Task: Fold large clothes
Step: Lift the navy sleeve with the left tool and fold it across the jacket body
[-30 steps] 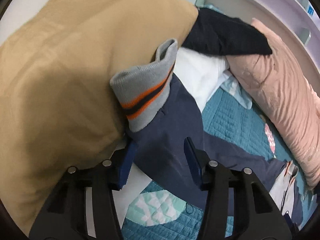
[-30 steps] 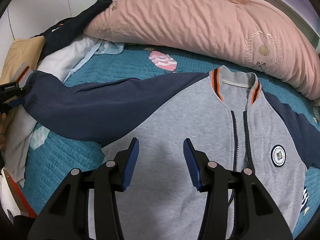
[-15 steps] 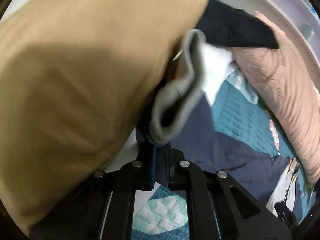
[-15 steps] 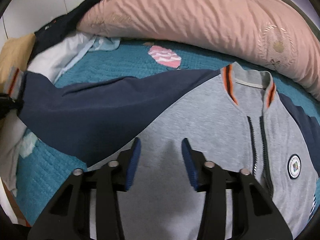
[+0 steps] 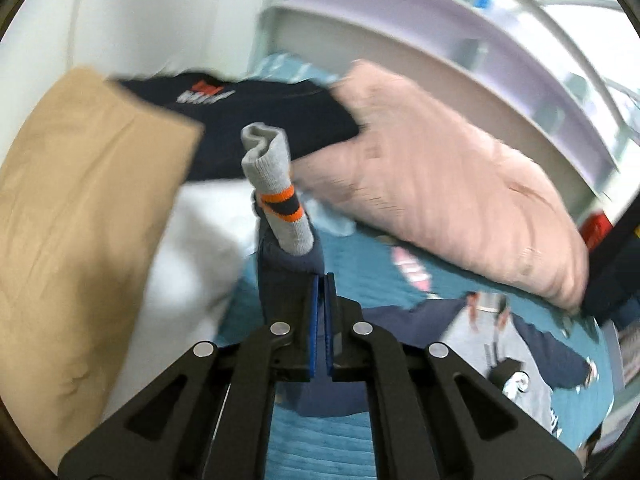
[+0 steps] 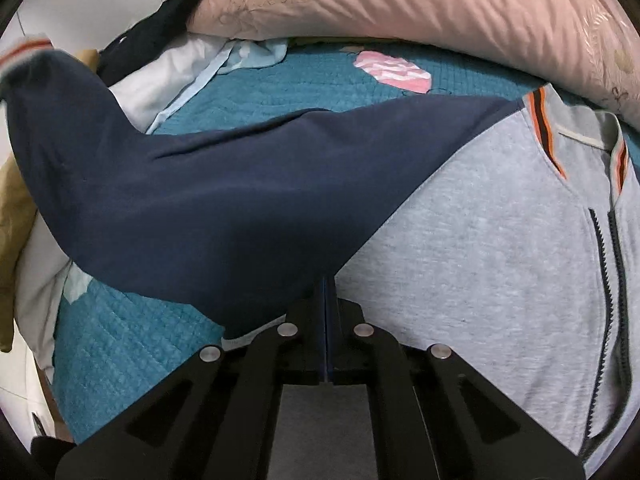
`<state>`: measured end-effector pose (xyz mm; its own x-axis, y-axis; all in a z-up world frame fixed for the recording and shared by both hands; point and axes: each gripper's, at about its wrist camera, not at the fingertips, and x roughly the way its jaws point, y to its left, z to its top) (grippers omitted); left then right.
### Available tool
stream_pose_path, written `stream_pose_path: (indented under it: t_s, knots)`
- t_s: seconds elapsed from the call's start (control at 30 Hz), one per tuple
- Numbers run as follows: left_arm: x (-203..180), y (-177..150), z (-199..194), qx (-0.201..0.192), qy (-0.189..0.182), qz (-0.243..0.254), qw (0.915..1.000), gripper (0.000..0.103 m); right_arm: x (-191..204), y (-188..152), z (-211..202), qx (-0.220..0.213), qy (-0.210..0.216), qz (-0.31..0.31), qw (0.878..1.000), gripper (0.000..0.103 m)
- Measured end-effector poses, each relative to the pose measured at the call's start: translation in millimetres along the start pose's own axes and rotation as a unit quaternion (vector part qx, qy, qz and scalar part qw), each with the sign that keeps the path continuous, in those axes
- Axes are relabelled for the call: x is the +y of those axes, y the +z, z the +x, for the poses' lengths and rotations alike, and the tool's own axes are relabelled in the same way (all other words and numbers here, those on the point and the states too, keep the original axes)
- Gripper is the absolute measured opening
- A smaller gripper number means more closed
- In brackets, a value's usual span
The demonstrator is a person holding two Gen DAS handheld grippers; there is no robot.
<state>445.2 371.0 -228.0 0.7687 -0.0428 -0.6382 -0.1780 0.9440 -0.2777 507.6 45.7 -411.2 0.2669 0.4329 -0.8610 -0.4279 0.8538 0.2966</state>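
Observation:
A grey zip jacket [image 6: 500, 260] with navy sleeves lies face up on the teal quilt [image 6: 132, 344]. My right gripper [image 6: 328, 284] is shut on the jacket where the navy sleeve [image 6: 200, 200] joins the grey body. That sleeve rises to the left, where its striped cuff [image 6: 24, 52] is lifted. In the left wrist view my left gripper [image 5: 320, 280] is shut on the navy sleeve end just below the grey cuff [image 5: 276, 196] with orange stripes, which sticks up above the jaws. The jacket body [image 5: 516, 344] shows small at the lower right.
A long pink pillow [image 5: 440, 184] lies along the far side of the bed under lilac shelving [image 5: 480, 60]. A tan pillow [image 5: 80, 200], a dark navy garment [image 5: 260, 120] and white cloth [image 5: 192, 248] are piled at the left.
Both grippers went from open to shut. The left one closed on the sleeve below the cuff and lifted it up and away from the tan pillow. The right one sank onto the jacket.

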Motion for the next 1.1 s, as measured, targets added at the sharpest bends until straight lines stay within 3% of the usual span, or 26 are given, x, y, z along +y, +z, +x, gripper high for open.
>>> stream_pose_path:
  t_s: [0.23, 0.3, 0.4, 0.53, 0.73, 0.83, 0.97, 1.03, 1.1]
  knots:
    - [-88, 10, -23, -0.023, -0.073, 0.049, 0.9958, 0.002, 0, -4, -3, -0.011, -0.001, 0.022, 1.000, 0.001]
    - [-110, 12, -23, -0.032, -0.075, 0.056, 0.9951, 0.002, -8, 2, -13, -0.018, 0.027, 0.054, 0.998, 0.000]
    - [-132, 14, -28, -0.036, -0.092, 0.058, 0.9934, 0.002, -23, 19, -32, -0.062, 0.046, 0.086, 0.993, 0.000]
    - [-163, 15, -17, -0.020, -0.112, 0.064, 0.9914, 0.003, -40, 32, -21, -0.034, 0.081, 0.126, 0.988, 0.000]
    - [-188, 15, 7, 0.001, -0.131, 0.052, 0.9900, 0.003, -64, 28, -23, -0.016, 0.082, 0.166, 0.983, 0.000]
    - [-216, 12, 19, 0.003, -0.135, 0.052, 0.9895, 0.002, -88, 17, -44, -0.039, 0.087, 0.192, 0.977, 0.000]
    - [-259, 0, 41, 0.015, -0.154, 0.055, 0.9864, 0.002, -132, 12, -104, -0.091, 0.126, 0.233, 0.960, 0.001]
    - [-282, -10, 53, 0.025, -0.174, 0.063, 0.9825, 0.001, -153, 16, -128, -0.105, 0.153, 0.249, 0.950, 0.001]
    - [-310, -24, 64, 0.039, -0.189, 0.076, 0.9782, 0.000, -172, 22, -147, -0.120, 0.153, 0.250, 0.949, 0.001]
